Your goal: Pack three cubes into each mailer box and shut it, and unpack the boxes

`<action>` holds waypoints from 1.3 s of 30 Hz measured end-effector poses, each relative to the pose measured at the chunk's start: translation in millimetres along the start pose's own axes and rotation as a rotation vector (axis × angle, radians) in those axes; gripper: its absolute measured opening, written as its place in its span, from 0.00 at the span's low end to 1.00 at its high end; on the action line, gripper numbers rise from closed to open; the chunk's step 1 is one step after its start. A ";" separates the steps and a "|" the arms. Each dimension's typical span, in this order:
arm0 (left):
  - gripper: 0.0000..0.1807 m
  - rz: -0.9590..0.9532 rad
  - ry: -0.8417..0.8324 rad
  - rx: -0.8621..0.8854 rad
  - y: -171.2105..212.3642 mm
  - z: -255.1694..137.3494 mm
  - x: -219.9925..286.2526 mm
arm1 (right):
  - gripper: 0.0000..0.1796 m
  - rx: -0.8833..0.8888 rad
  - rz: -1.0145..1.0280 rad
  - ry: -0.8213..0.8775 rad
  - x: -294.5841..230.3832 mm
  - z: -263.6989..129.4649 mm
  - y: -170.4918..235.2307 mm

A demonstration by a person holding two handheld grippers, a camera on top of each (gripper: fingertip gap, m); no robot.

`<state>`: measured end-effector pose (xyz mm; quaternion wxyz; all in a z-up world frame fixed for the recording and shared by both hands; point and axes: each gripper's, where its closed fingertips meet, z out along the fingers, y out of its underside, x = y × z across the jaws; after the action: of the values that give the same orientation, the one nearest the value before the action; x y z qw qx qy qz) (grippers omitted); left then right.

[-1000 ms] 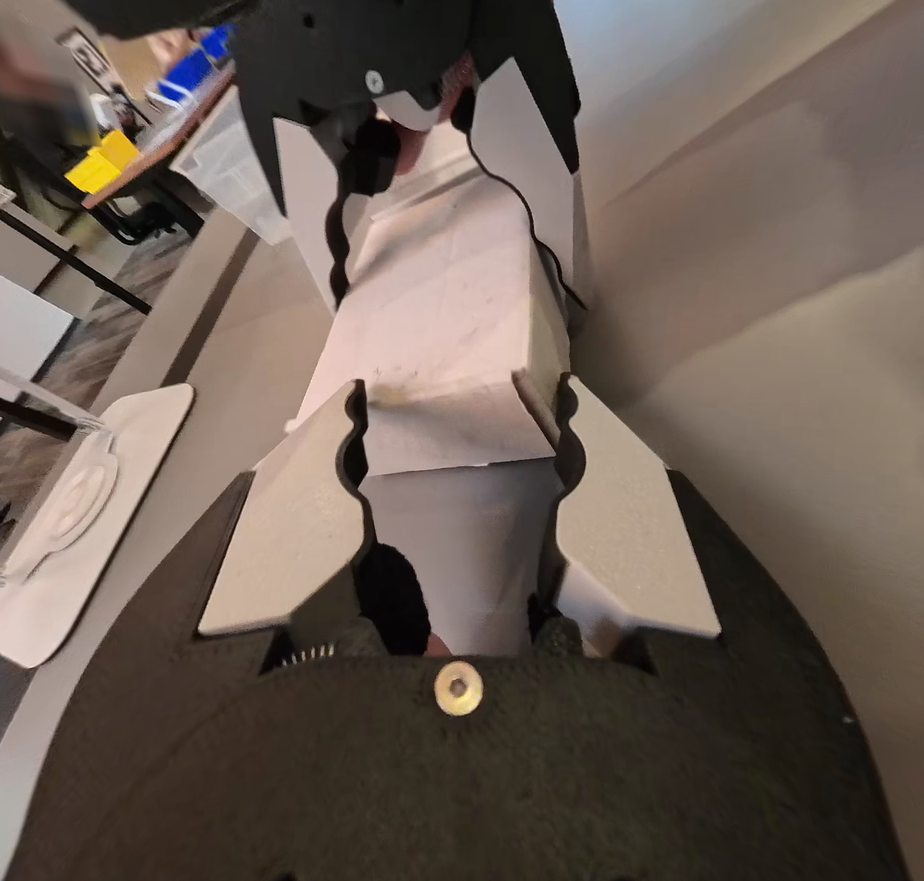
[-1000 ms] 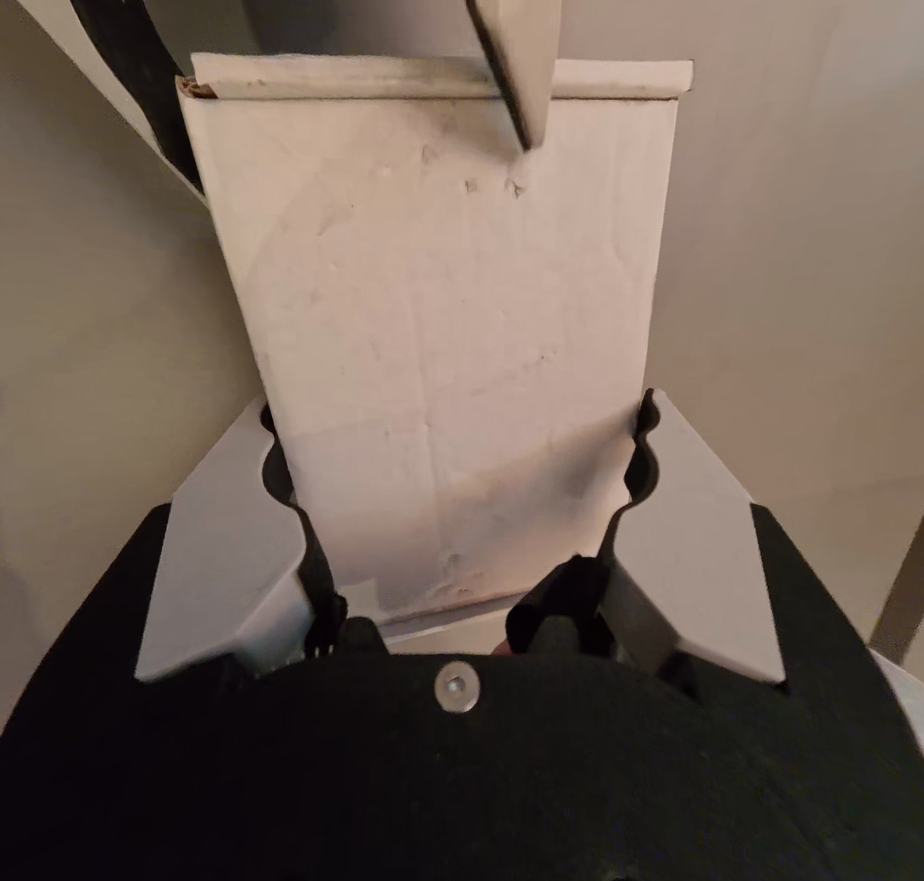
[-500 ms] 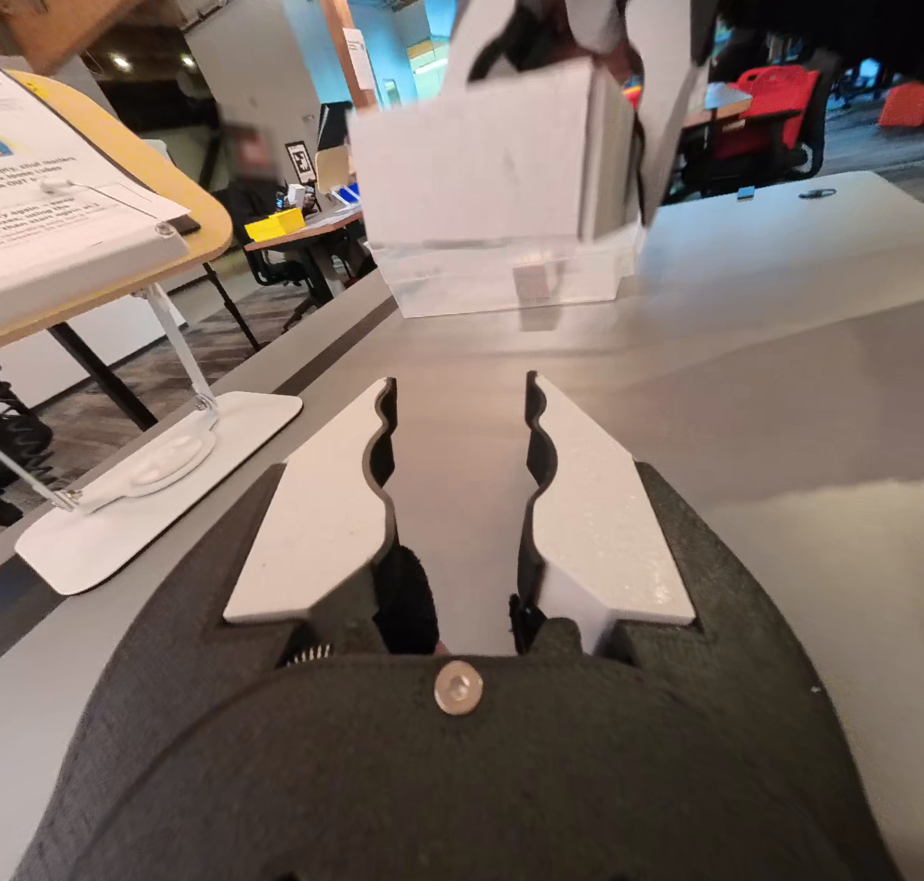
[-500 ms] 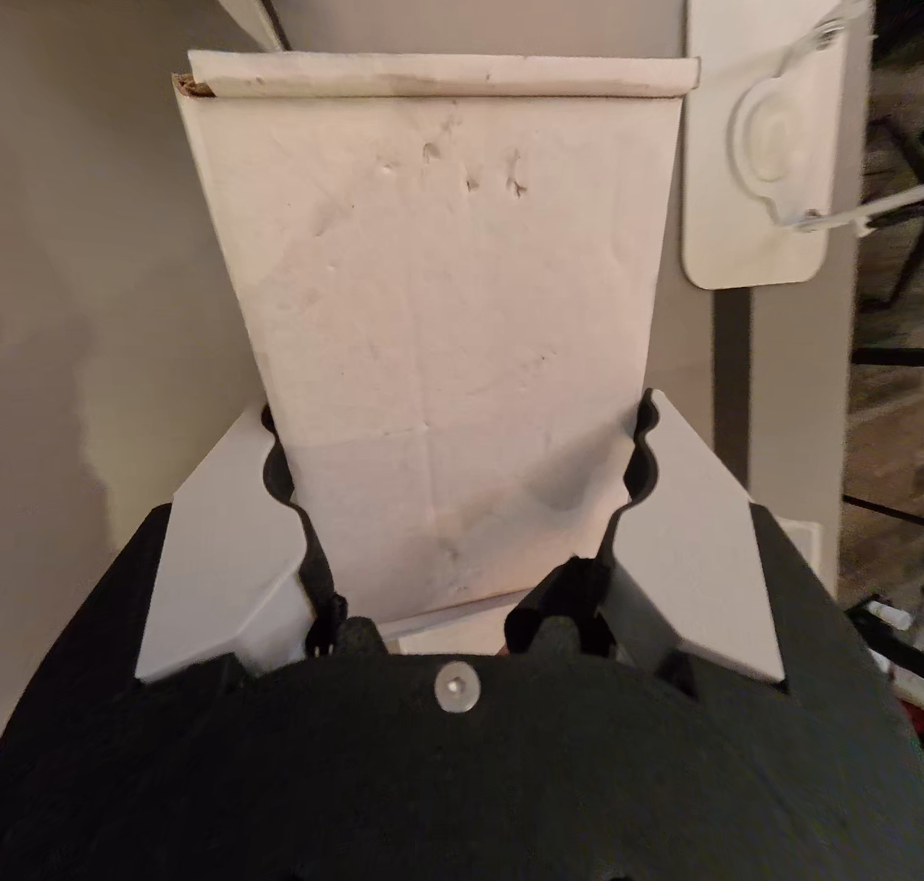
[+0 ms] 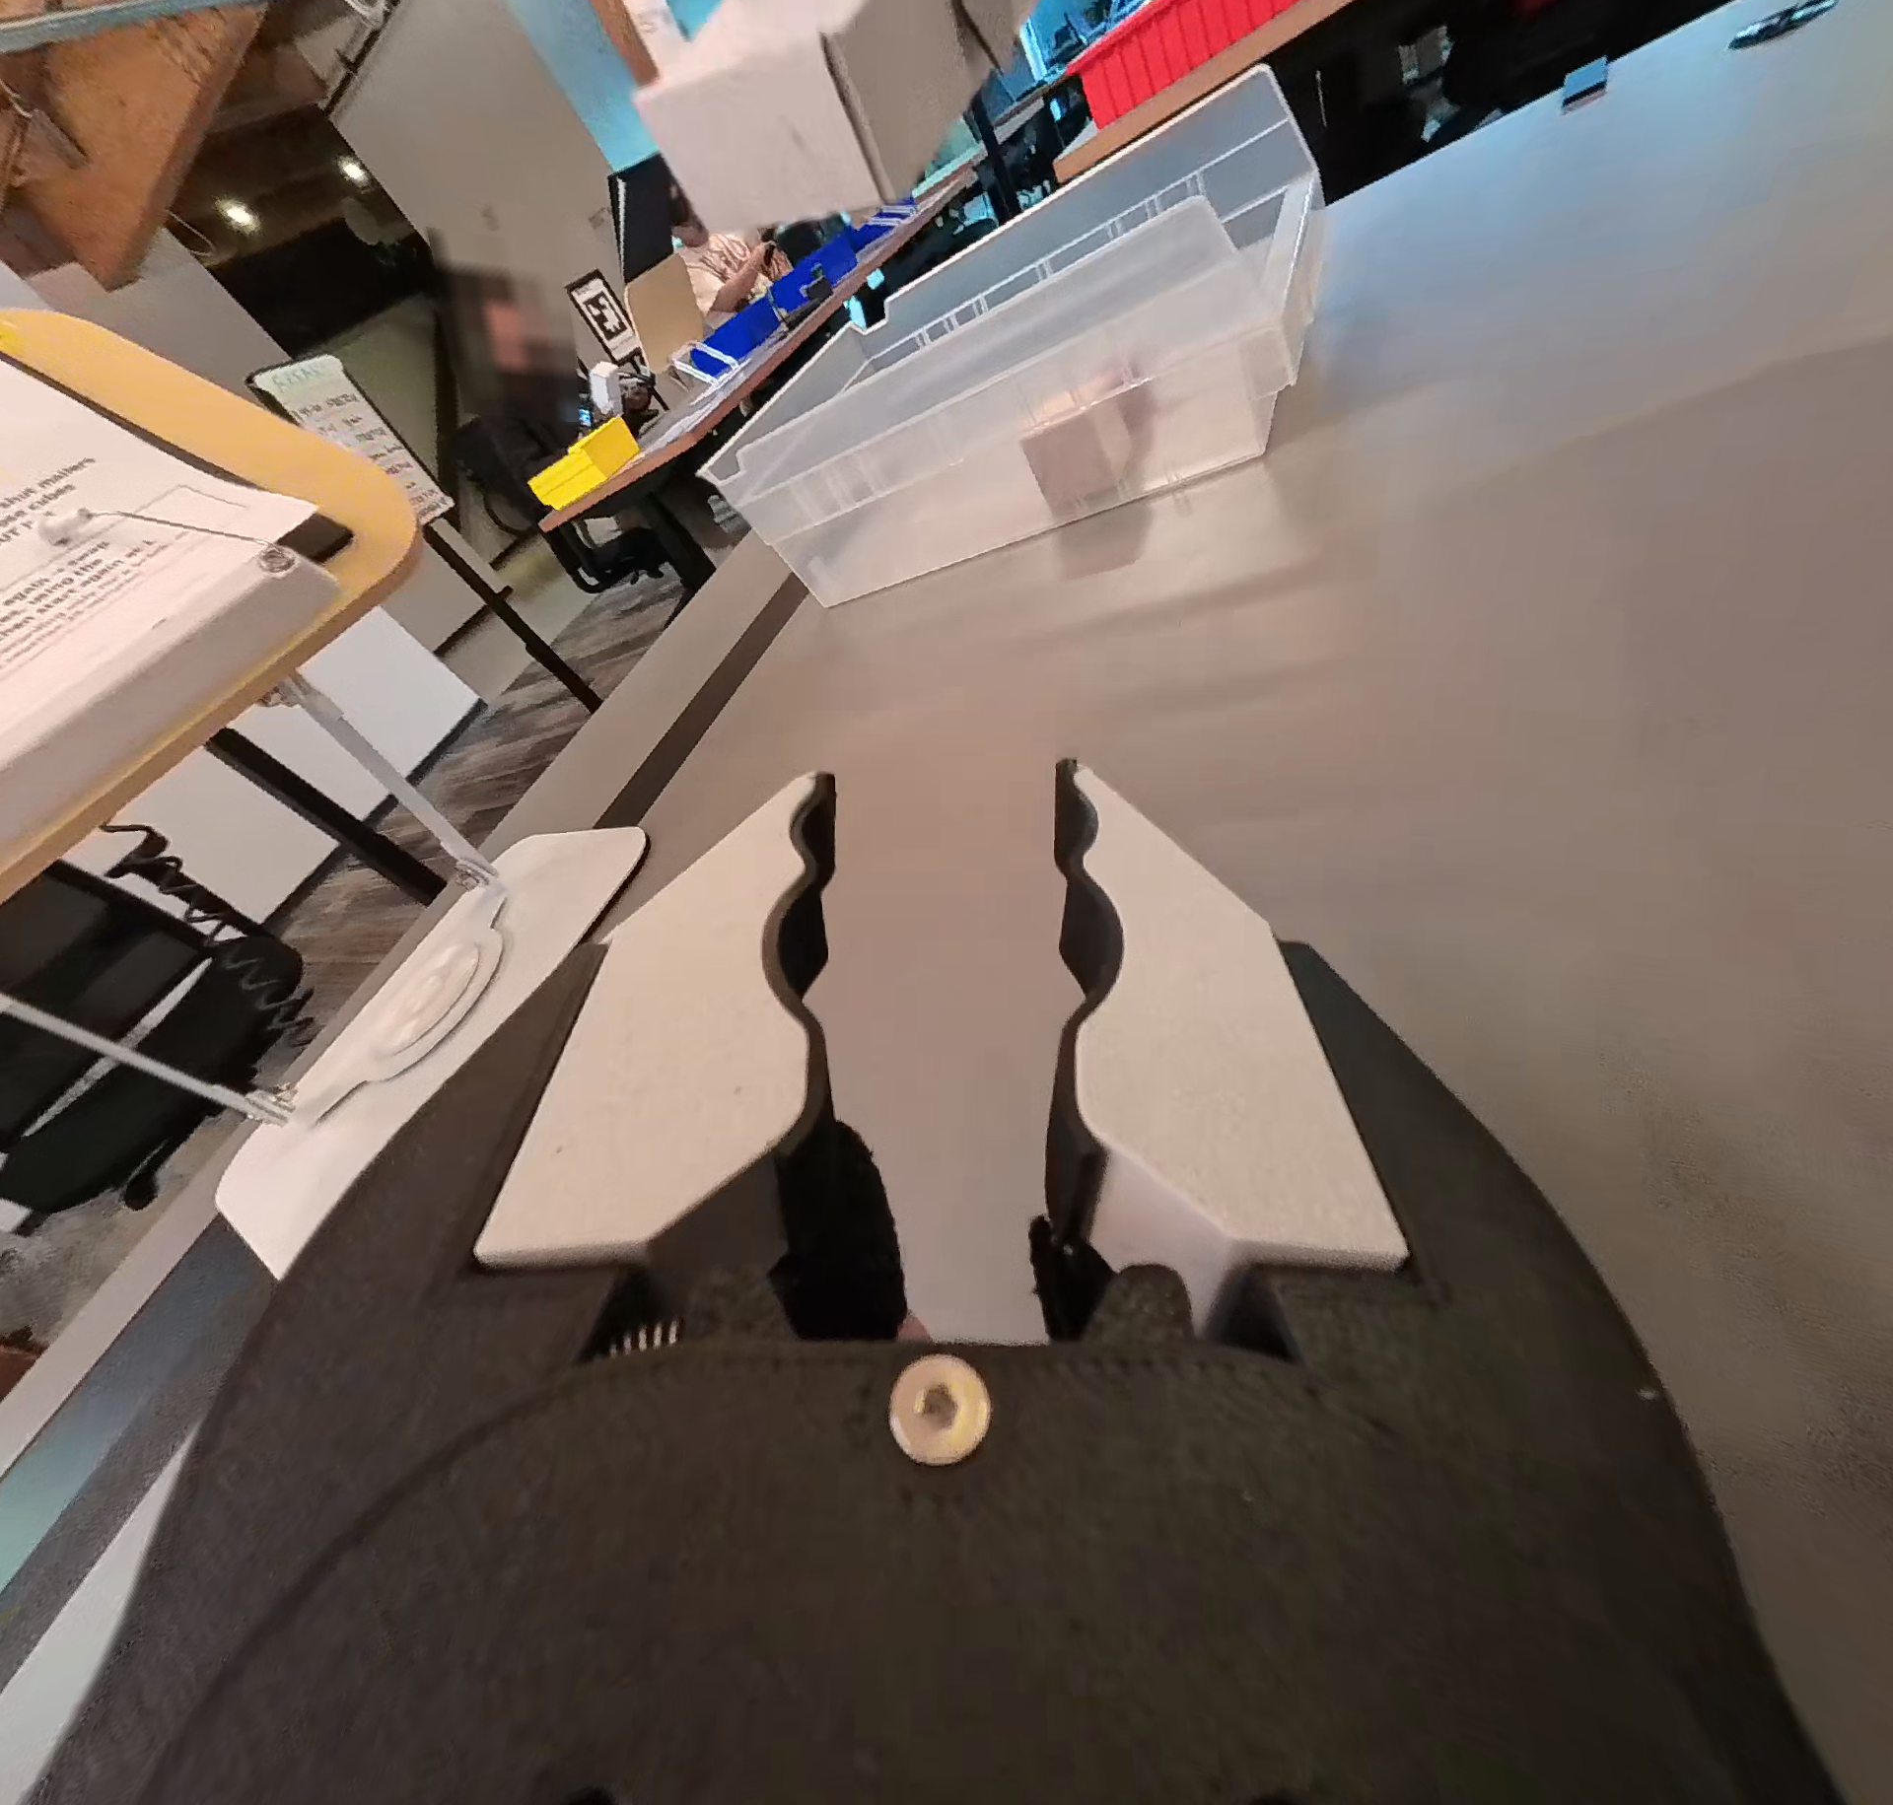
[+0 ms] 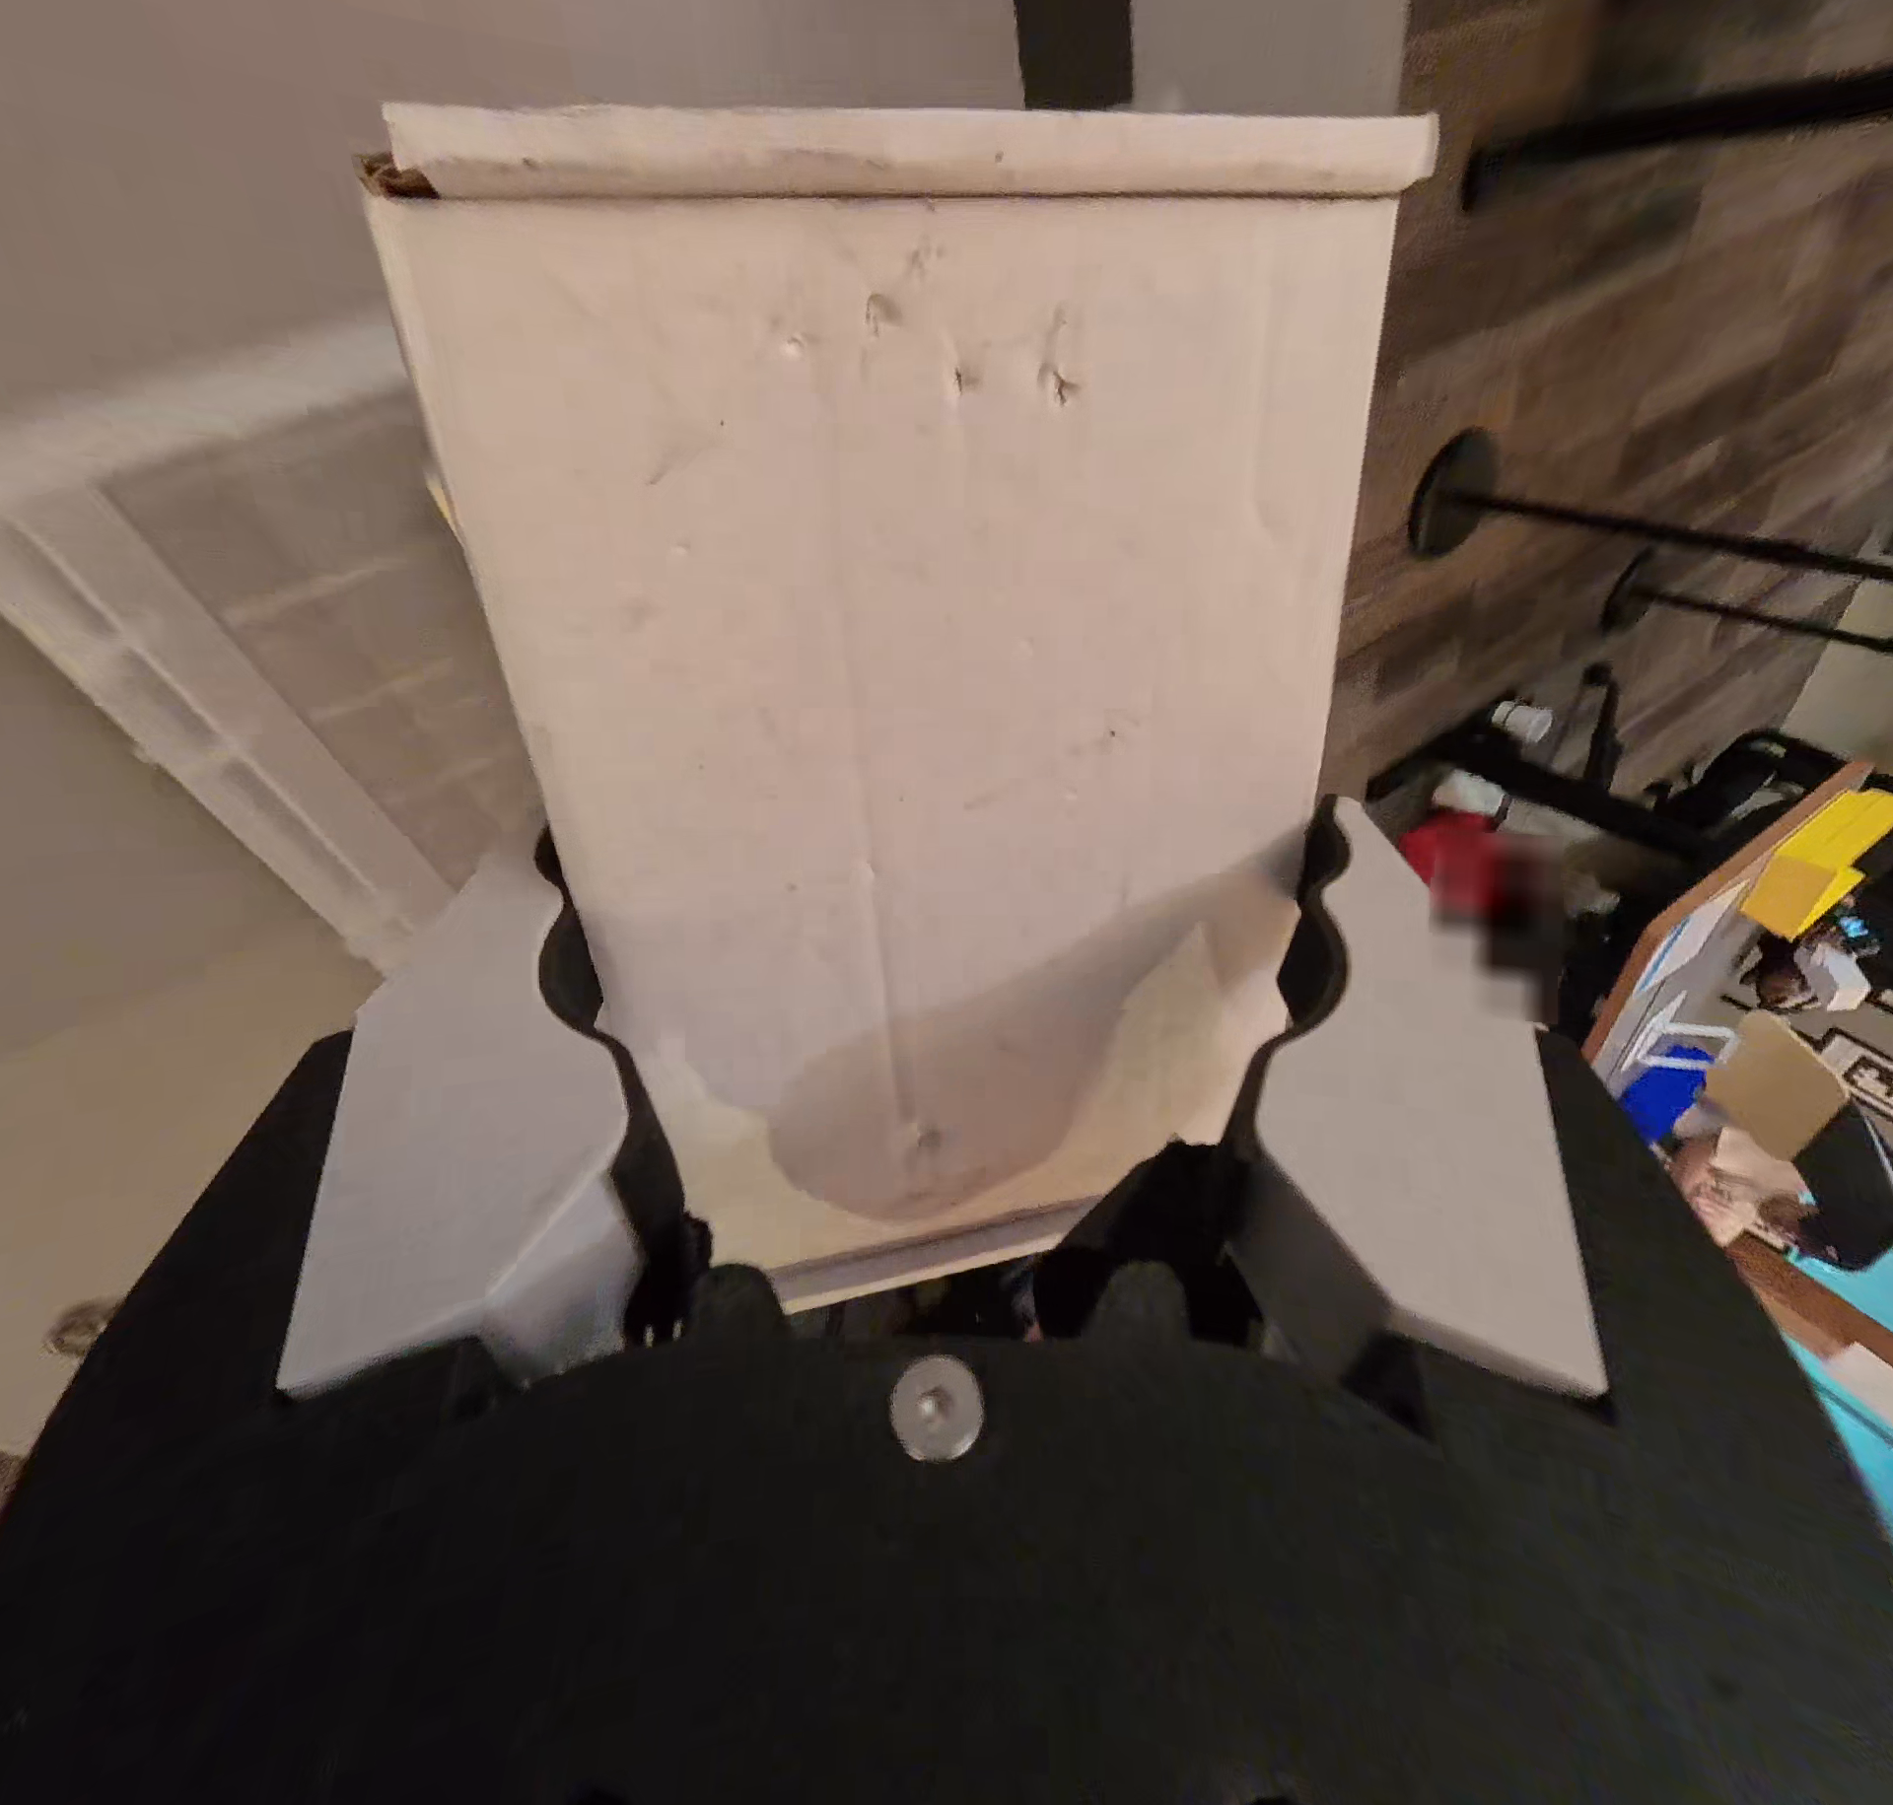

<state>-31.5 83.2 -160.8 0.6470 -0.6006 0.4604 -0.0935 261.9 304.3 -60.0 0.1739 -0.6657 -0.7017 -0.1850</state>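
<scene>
My right gripper (image 6: 937, 834) is shut on a closed white mailer box (image 6: 922, 629) and holds it by its two sides. The box is up in the air. In the left wrist view the same box (image 5: 809, 86) hangs blurred at the top, above the far end of a clear plastic bin (image 5: 1260, 250). One brownish cube (image 5: 1086, 445) sits inside that bin, seen through its wall. My left gripper (image 5: 942, 783) is open and empty, low over the grey table (image 5: 1434, 732), well short of the bin.
A paper stand with a white base plate (image 5: 440, 988) sits at the table's left edge. In the right wrist view the bin (image 6: 236, 629) lies below the box on the left, with the floor and table legs (image 6: 1639, 547) on the right. Other desks stand far behind.
My left gripper let go of the box's end and drew back, open. My right gripper lifted the box off the table and carried it up towards the bin and the table edge.
</scene>
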 end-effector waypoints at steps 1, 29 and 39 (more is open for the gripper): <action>0.23 0.007 -0.005 -0.002 0.2 0.7 -0.1 | 0.75 -0.028 -0.008 -0.015 0.6 10.3 9.1; 0.22 0.076 0.032 -0.034 4.3 10.8 10.1 | 0.78 -0.238 -0.217 -0.165 -1.7 156.3 17.8; 0.31 0.099 0.044 -0.042 5.4 14.2 13.5 | 0.66 0.117 -0.160 0.230 -7.4 -6.2 -110.6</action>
<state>-16.3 85.3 -174.1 0.6278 -0.5885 0.5053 -0.0647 151.9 289.8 -61.4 0.2764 -0.5709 -0.7374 -0.2322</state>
